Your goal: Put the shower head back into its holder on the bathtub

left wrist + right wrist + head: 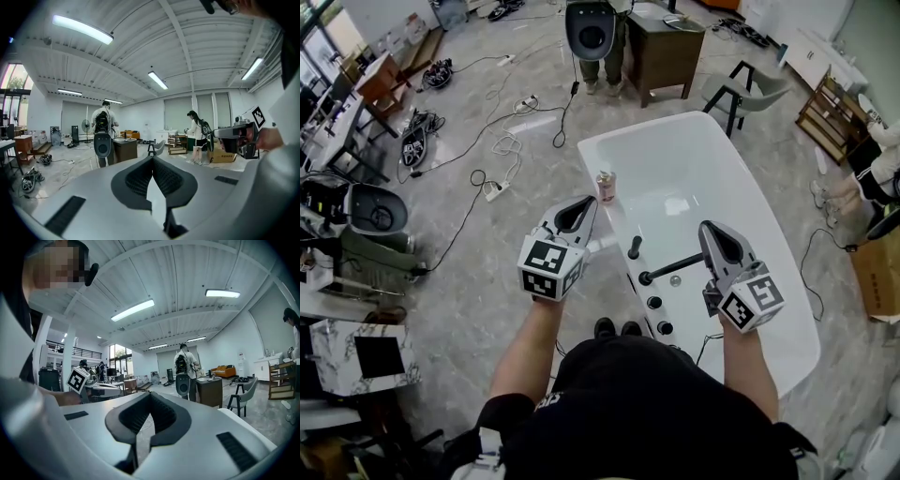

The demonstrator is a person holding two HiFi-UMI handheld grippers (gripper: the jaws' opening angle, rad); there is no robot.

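Note:
A white bathtub [769, 225] fills the middle of the head view. On its near left rim stands a row of black fittings [654, 303]. The black shower head [675, 266] reaches level out over the tub from one fitting [644, 278], and its far end lies by the underside of my right gripper. My right gripper [710, 228] hovers over the tub, shut and empty, as the right gripper view [150, 395] also shows. My left gripper [586, 202] hangs over the tub's left rim, shut with nothing in it; the pads [140, 180] meet in the left gripper view.
A small can [606, 185] stands on the tub's left rim. A person [598, 37] stands by a brown cabinet [664, 52] beyond the tub, next to a grey chair [745, 92]. Cables [502, 141] trail over the floor, and toilets [373, 212] and boxes line the left.

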